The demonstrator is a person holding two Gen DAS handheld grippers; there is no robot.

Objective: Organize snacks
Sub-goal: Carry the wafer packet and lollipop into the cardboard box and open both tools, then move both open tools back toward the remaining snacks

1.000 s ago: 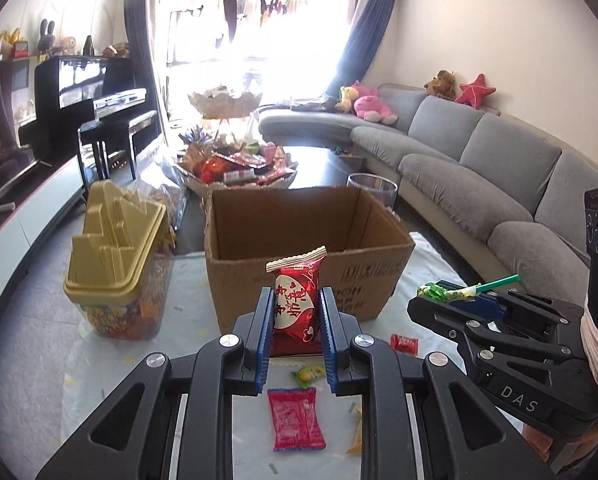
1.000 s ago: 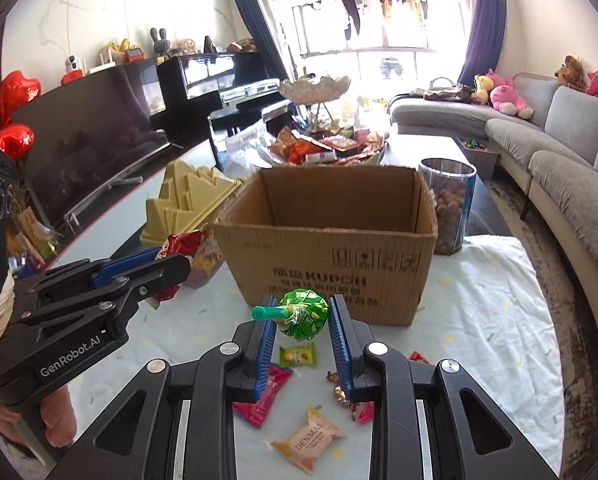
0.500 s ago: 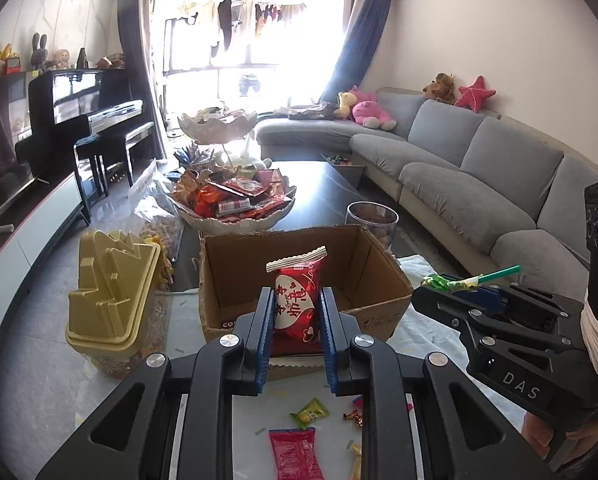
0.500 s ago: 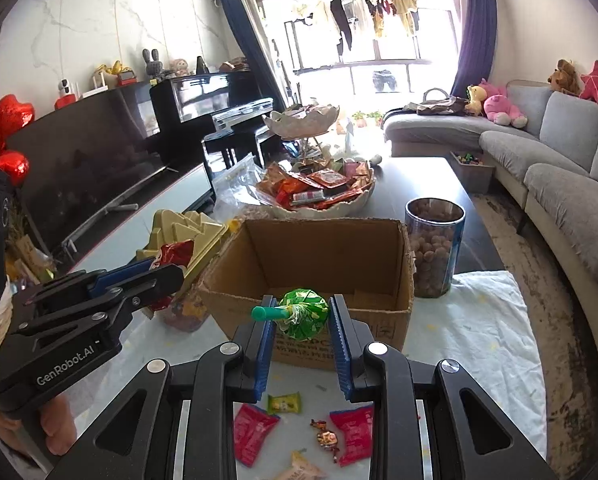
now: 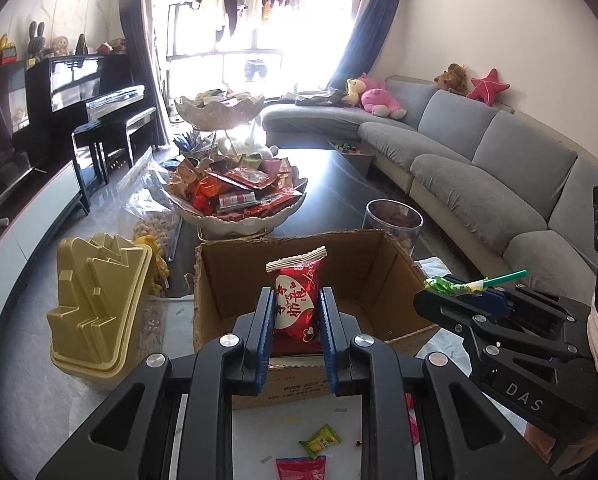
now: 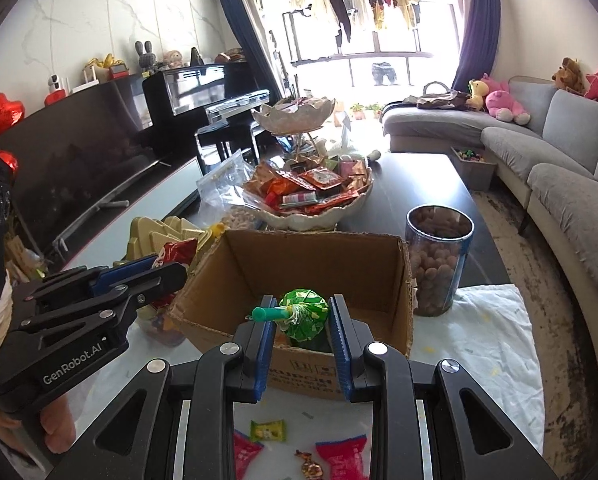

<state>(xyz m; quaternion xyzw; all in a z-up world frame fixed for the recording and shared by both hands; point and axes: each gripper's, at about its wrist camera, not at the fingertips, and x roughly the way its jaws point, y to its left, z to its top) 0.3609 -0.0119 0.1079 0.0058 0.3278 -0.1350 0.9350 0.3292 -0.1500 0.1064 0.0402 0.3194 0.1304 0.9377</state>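
My left gripper [image 5: 295, 300] is shut on a red snack packet [image 5: 295, 304] with a white heart, held upright over the near side of the open cardboard box [image 5: 227, 280]. My right gripper [image 6: 303, 308] is shut on a green-wrapped lollipop [image 6: 303, 314] whose green stick points left, above the same box [image 6: 339, 264]. In the left wrist view, the right gripper [image 5: 443, 294] and its lollipop [image 5: 455, 286] hang at the box's right edge. In the right wrist view, the left gripper [image 6: 167, 274] and its red packet [image 6: 177, 252] sit at the box's left edge.
Loose candies [image 6: 269, 430] and red packets [image 6: 343, 460] lie on the white cloth [image 6: 495, 344] in front. A gold-lidded container [image 5: 95, 312] stands left of the box, a clear jar of nuts [image 6: 437, 262] right of it, a heaped snack bowl [image 5: 239, 196] behind.
Both grippers have moved forward and slightly up toward the box, which now sits lower and closer in each view. Each still holds its snack.
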